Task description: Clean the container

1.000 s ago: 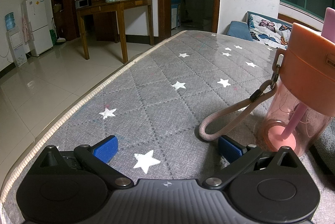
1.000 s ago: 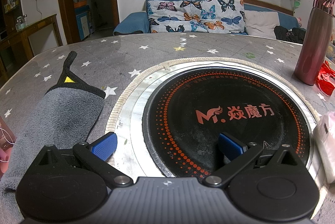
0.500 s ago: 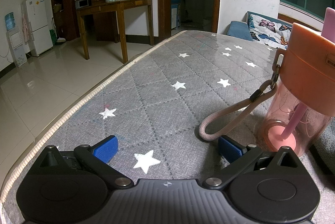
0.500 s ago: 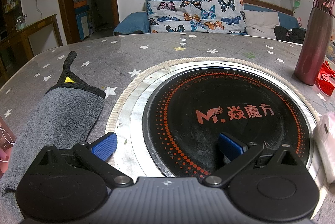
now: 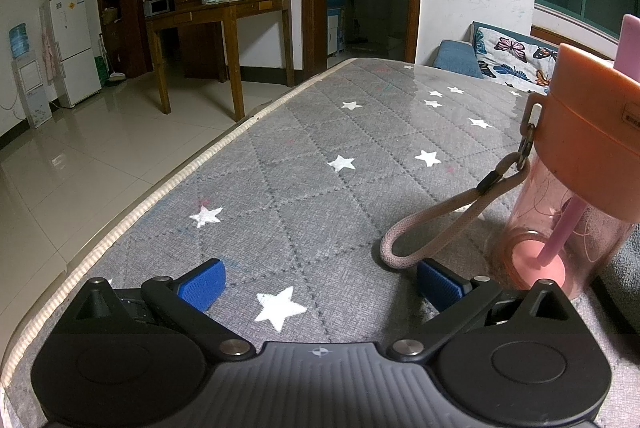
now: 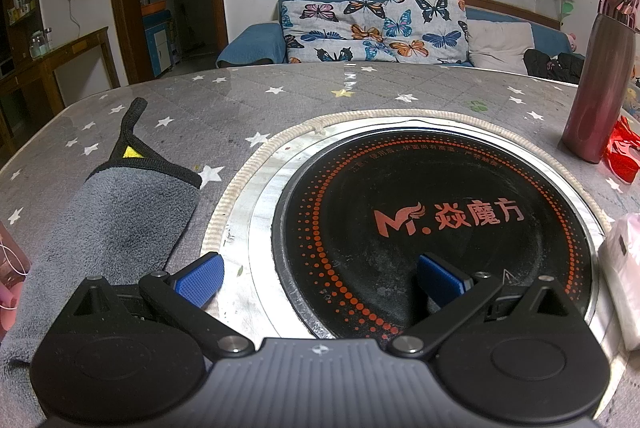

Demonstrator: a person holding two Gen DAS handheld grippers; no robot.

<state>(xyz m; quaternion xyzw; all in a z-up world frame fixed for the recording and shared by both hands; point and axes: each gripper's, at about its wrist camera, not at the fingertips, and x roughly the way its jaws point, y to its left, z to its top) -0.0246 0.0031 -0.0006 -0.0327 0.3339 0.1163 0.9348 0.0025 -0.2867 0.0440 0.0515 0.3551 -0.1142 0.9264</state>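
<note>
**Pink bottle, cloth and both grippers on the star-print table**

Pink bottle (image 5: 568,196): see-through pink body, orange lid, pink straw inside. Stands upright on the grey star-print table cover (image 5: 320,156), at the right of the left wrist view, just beyond that gripper's right fingertip. A sliver of it shows at the far left edge of the right wrist view.

Carry loop (image 5: 436,224): pale pink cord clipped to the lid, drooping onto the cover; its lowest bend lies just ahead of the right blue pad (image 5: 438,284).

Left gripper (image 5: 320,286): fingers spread wide, holding nothing, low over the cover near the table's corded edge.

Right gripper (image 6: 320,278): fingers likewise spread wide and empty; left pad above the metal ring, right pad above the black disc.

Grey cloth (image 6: 108,220): microfibre, black-trimmed, yellow tag, lying flat left of the cooktop.

Round cooktop (image 6: 440,220): black, orange-dotted, set into the table.

Maroon flask (image 6: 600,84): upright, far right, well apart from the gripper.

White packet (image 6: 624,268): right edge, beside the cooktop ring.
</note>
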